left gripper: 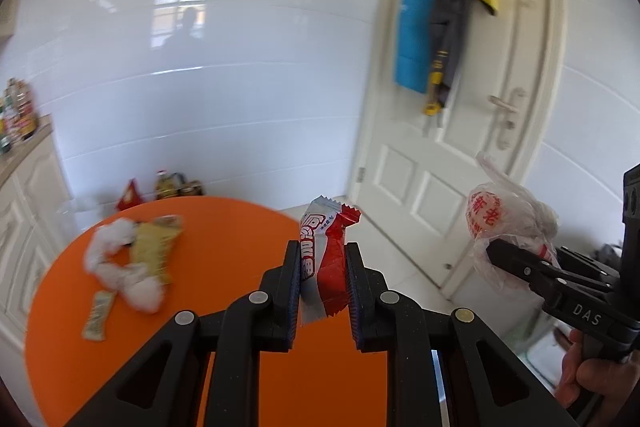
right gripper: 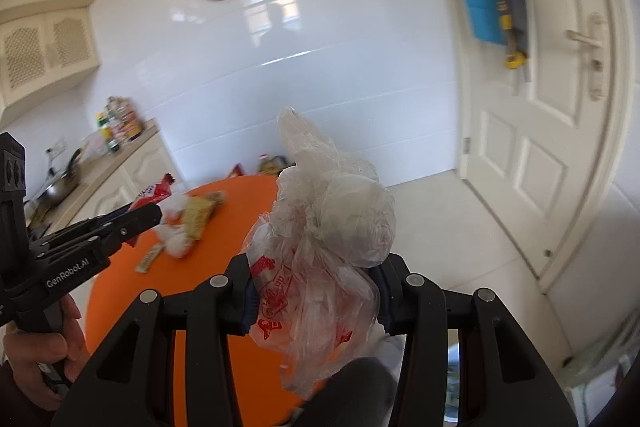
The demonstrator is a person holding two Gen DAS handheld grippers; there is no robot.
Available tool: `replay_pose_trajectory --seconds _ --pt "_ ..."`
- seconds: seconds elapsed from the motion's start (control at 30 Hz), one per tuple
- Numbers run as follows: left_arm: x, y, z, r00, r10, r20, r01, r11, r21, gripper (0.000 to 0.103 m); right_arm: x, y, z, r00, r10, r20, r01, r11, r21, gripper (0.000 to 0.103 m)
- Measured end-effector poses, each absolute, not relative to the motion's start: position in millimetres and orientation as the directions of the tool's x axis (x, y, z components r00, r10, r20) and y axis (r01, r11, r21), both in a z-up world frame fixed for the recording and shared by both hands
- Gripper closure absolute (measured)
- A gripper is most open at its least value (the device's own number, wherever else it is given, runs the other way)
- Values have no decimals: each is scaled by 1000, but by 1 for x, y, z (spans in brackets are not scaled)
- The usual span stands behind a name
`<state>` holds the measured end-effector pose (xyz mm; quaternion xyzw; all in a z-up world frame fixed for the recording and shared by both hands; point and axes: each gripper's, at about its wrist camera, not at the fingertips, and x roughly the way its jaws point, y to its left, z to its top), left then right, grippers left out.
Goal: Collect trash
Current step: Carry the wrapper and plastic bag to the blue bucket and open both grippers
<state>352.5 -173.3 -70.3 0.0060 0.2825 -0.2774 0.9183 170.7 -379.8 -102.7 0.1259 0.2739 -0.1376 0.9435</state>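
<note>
**Both tools loaded, more litter left on the worktop**

The left tool was seen nearly closed, pinching a red-and-white wrapper by its lower half; the right tool was held half spread, clamped on a crumpled plastic bag; both loads were raised clear of the orange worktop. The wrapper was gripped only along a narrow strip, so a slip was judged possible under a quick swing; the bag's loose folds could be snagged or shed likewise. White crumpled tissue, a yellow packet and a small sachet were left lying together on the worktop, well apart from both tools. No bin could be made out; a white door hung with cloths stood beyond, and nothing was seen barring the way.
</note>
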Motion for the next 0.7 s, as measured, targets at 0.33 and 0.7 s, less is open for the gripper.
replay_pose_trajectory --seconds 0.33,0.7 --pt "387 -277 -94 459 -652 -604 694 687 -214 86 101 -483 -134 688 -376 -621 577 802 154 58" --pt "412 -403 -178 148 -611 -777 785 551 -283 86 47 -583 -234 511 -362 -780 743 642 189 58"
